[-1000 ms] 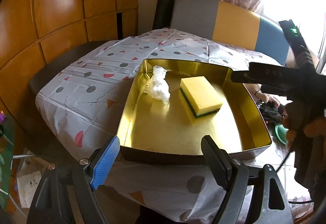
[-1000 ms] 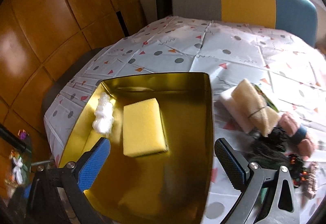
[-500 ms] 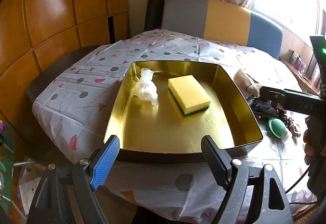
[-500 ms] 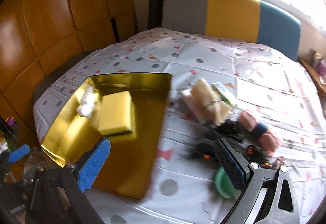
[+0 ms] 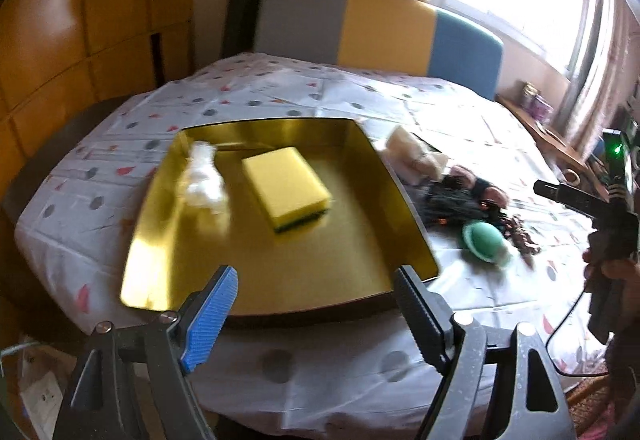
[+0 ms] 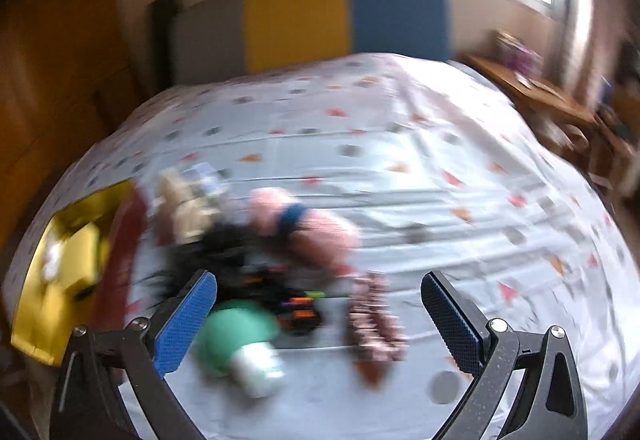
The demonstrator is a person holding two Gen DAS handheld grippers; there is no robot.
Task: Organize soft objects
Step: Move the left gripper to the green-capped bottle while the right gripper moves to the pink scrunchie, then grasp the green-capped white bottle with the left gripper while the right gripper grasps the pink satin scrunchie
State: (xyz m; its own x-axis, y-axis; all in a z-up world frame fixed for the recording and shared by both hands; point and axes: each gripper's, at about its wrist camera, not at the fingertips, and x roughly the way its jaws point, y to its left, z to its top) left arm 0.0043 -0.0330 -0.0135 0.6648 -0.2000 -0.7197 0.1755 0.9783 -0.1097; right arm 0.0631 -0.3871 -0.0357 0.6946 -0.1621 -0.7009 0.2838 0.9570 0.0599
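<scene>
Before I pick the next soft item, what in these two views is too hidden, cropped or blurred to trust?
- Black tangled bundle: right wrist view, motion blur; what it is stays unclear.
- Green-and-white rounded object: right wrist view, blurred, partly behind the right tool's blue finger.
- Gold metal tray: cut off at the left edge there.
- Beige rolled cloth: left wrist view, partly behind the tray wall.

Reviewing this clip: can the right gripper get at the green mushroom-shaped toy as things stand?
Probably yes. The right gripper is open and empty, and the green mushroom-shaped toy lies just ahead near its blue finger, uncovered, though the black tangle sits close behind it.
</scene>
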